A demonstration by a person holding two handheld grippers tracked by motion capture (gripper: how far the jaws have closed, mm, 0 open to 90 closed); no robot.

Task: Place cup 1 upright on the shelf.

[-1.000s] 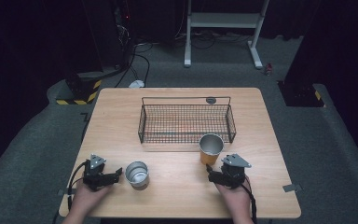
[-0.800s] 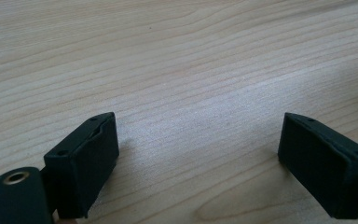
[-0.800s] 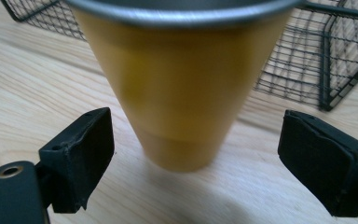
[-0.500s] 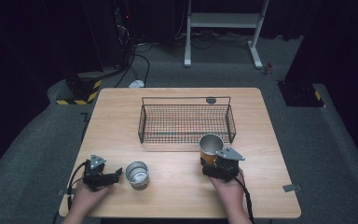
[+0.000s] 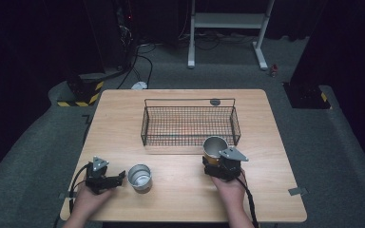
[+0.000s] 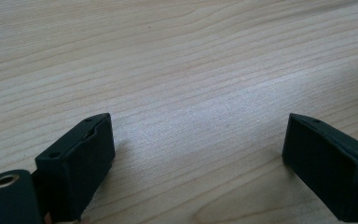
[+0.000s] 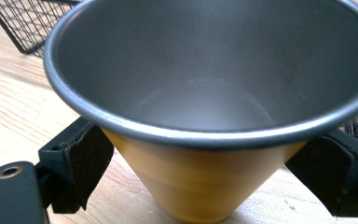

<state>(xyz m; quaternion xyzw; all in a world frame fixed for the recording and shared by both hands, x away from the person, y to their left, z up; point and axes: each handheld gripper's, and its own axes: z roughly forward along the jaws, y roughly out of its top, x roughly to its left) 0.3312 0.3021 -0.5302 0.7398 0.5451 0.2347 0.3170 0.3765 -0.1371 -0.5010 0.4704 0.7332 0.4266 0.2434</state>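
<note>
A yellow metal cup (image 5: pixel 215 146) stands upright just in front of the wire basket (image 5: pixel 145 128). My right gripper (image 5: pixel 214 161) reaches it from the near side. In the right gripper view the cup (image 7: pixel 205 93) sits between the jaws of the right gripper (image 7: pixel 200 177), and a gap shows on each side, so it is open. A silver cup (image 5: pixel 139 175) stands at the front left. My left gripper (image 5: pixel 120 176) lies level just left of it. The jaws of the left gripper (image 6: pixel 196 154) have just been opening, with bare wood between them.
The black wire basket holds nothing and takes up the middle of the wooden table (image 5: pixel 180 199). A small dark disc (image 5: pixel 215 101) lies behind the basket near the far edge. A stand's legs and cables lie on the floor beyond.
My right gripper has slid left and forward up to the yellow cup, which now stands between its jaws. The left hand has kept its place beside the silver cup.
</note>
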